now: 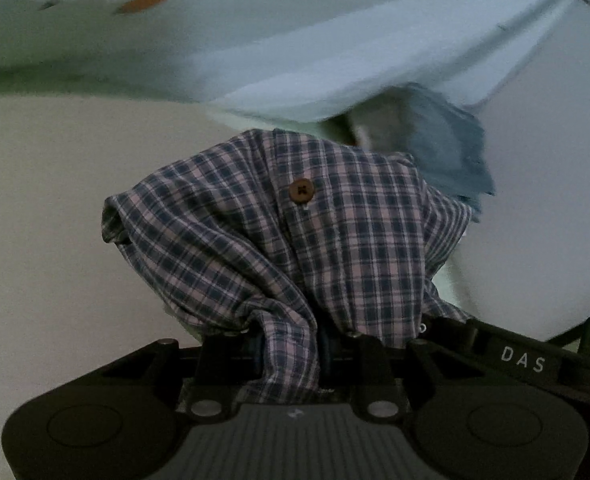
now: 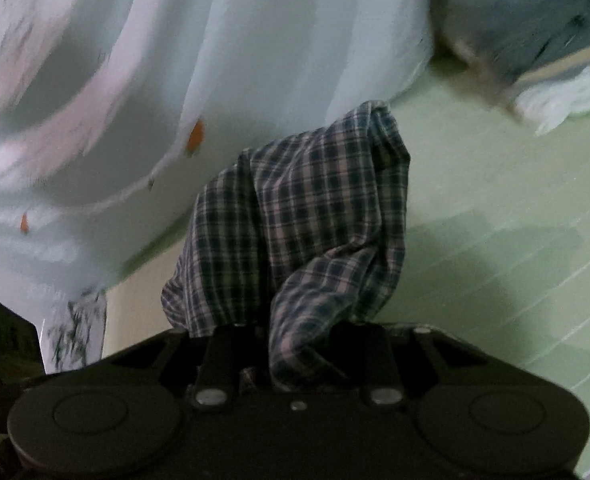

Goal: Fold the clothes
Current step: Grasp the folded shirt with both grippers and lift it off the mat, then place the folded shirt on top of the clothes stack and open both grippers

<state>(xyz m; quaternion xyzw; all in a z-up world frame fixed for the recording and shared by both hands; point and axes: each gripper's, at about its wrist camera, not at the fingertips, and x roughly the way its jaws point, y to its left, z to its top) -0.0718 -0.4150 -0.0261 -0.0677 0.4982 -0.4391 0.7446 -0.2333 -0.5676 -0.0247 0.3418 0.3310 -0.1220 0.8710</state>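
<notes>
Two grippers, left gripper (image 1: 291, 344) and right gripper (image 2: 295, 344), each clamped on bunched plaid shirt (image 1: 295, 232), frame centre. Shirt light, limp, drapes over fingers; better hold: hem corners, clear of button (image 1: 301, 191).

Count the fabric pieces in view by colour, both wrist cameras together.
Navy-and-pink plaid button shirt, gripped by the left gripper and the right gripper: 1
Pale white sheet with orange spots: 1
Grey-blue cloth item, behind the shirt in the left wrist view: 1
Light green bed cover underneath: 1
Total: 4
</notes>
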